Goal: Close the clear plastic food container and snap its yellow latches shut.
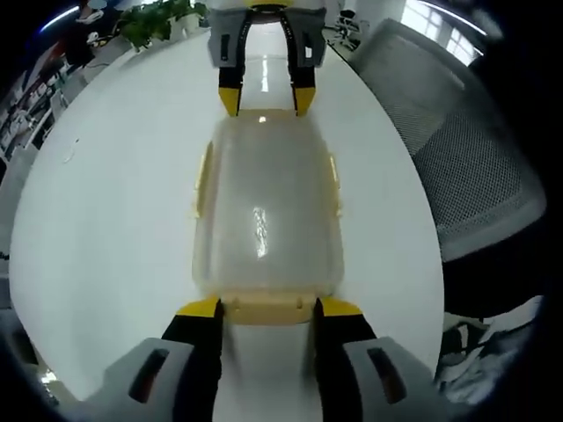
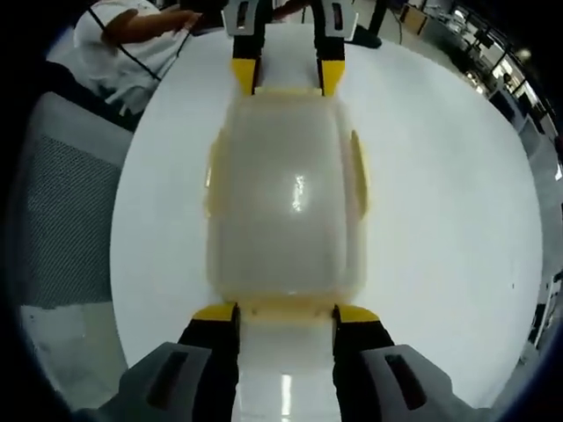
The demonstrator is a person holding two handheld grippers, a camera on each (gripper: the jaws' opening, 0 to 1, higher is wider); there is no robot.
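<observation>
A clear plastic food container (image 1: 264,207) lies lengthwise on the white table, its lid (image 2: 286,189) resting on top. Pale yellow side latches (image 1: 201,180) (image 2: 359,176) run along both long edges. My left gripper (image 1: 268,308) is open at the near end, its yellow tips on either side of the end latch (image 1: 268,309). Open too, my right gripper (image 2: 286,313) brackets the opposite end latch (image 2: 286,308). Each gripper appears at the far end in the other's view: the right gripper (image 1: 267,92) and the left gripper (image 2: 288,75).
The round white table (image 1: 106,229) has bare room on both sides of the container. A grey mesh chair (image 1: 466,158) stands by the table edge, seen again as the chair (image 2: 62,220). A potted plant (image 1: 158,19) is beyond the far rim. A person (image 2: 132,40) is near the table.
</observation>
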